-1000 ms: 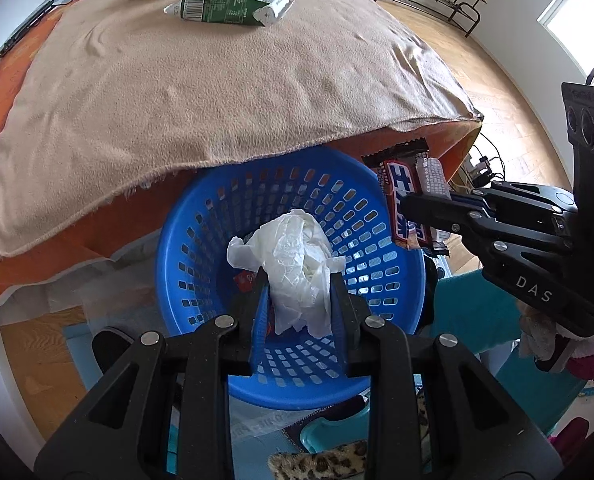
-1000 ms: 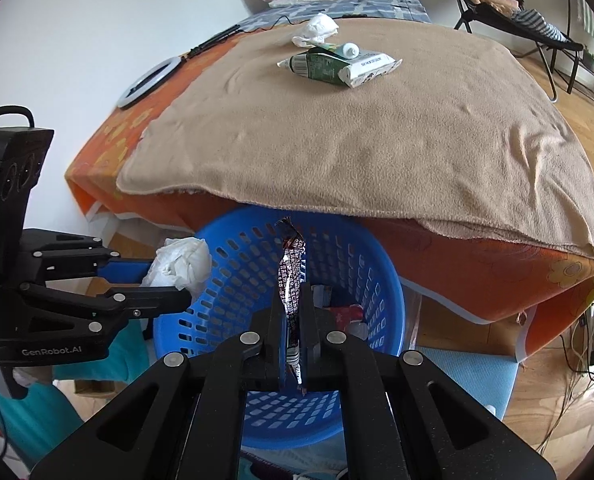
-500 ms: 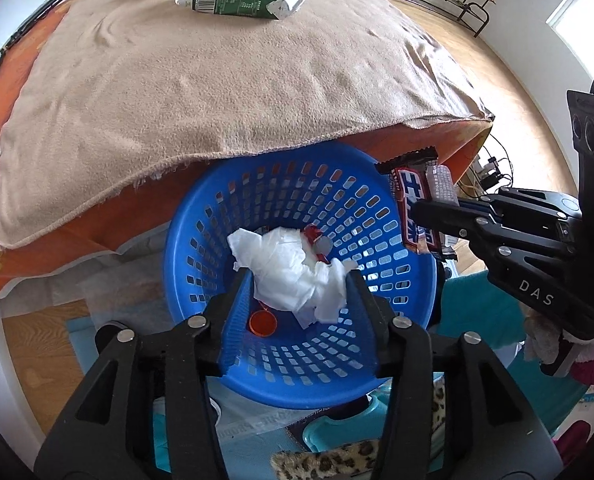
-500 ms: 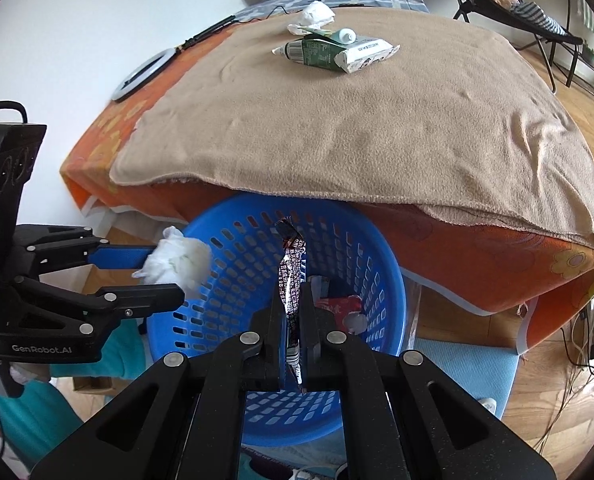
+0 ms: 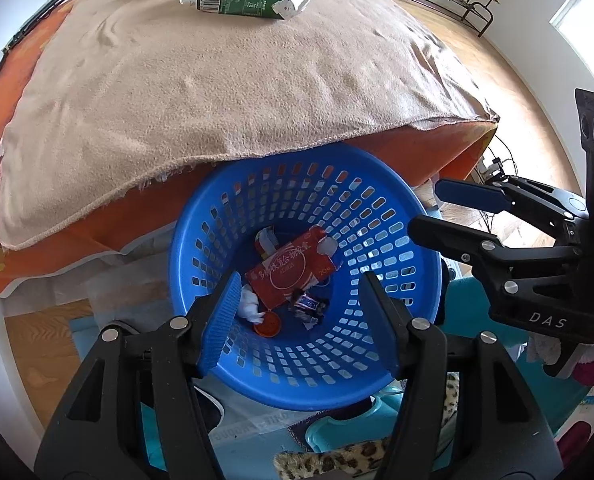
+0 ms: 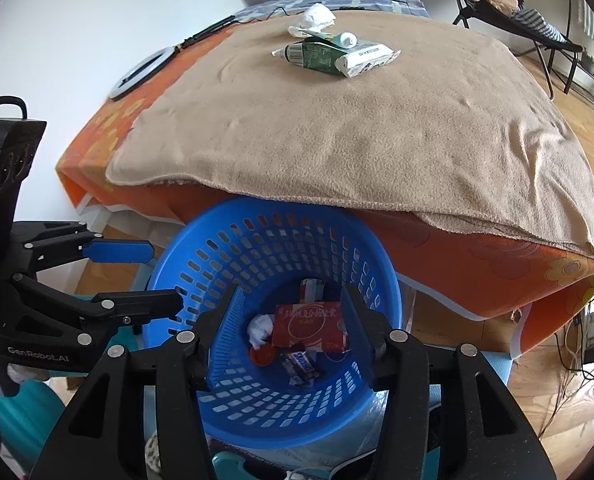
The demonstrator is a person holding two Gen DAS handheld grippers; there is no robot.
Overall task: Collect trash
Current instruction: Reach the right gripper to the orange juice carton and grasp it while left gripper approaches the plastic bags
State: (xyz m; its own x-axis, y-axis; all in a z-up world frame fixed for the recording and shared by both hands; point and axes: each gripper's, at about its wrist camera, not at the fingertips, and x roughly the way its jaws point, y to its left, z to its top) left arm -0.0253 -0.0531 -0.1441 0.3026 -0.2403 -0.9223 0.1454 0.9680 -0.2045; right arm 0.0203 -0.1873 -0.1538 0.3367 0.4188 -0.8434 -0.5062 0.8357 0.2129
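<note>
Both the left gripper (image 5: pixel 297 300) and right gripper (image 6: pixel 289 316) hang released, jaws spread, over the round blue perforated plastic basket (image 5: pixel 377 208), placed to drop trash; more trash (image 6: pixel 329 54) waits at twelve o'clock.

Bright, even daylight, sharp focus, strong fisheye bending and dark corners.

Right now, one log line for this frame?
phase: drop done | left gripper: open | right gripper: open | blue basket: tissue, candy bar wrapper
</note>
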